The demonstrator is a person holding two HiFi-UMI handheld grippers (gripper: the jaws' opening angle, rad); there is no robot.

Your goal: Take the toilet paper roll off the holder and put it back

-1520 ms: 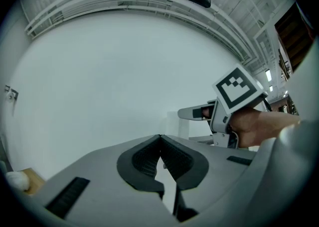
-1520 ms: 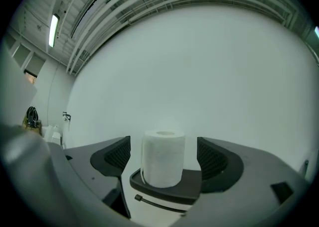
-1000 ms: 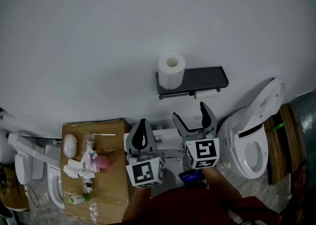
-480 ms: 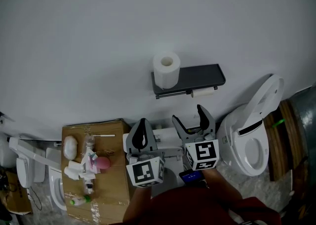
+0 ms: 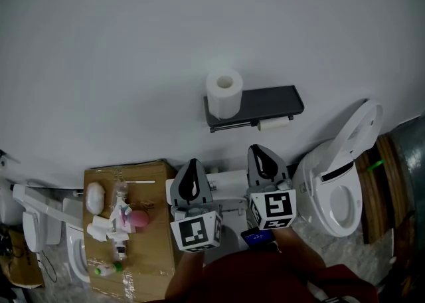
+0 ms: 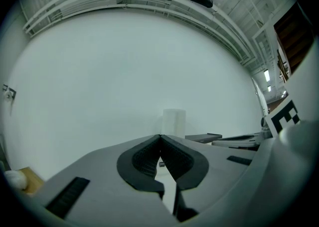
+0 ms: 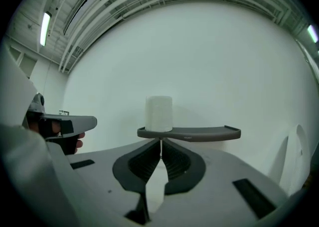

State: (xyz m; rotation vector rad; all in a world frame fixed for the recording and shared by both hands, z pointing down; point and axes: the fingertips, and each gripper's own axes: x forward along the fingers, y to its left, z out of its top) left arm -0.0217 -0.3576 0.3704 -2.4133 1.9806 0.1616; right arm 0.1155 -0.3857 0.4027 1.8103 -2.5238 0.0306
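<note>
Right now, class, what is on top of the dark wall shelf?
On the shelf, at its left end, a toilet paper roll stands upright; the patch beneath it is covered.

No words, numbers or brand names can be read. The white cube (image 5: pixel 194 234) on the left gripper (image 5: pixel 194 161) and the matching cube (image 5: pixel 272 207) on the right gripper (image 5: pixel 258 149) carry black-and-white square code patterns only. A tiny marking on the front edge of the dark grey wall shelf (image 7: pixel 189 133) is too small to read.

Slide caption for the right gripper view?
Right tongs, just closed on nothing, face the toilet paper roll upright on the dark wall shelf.
</note>
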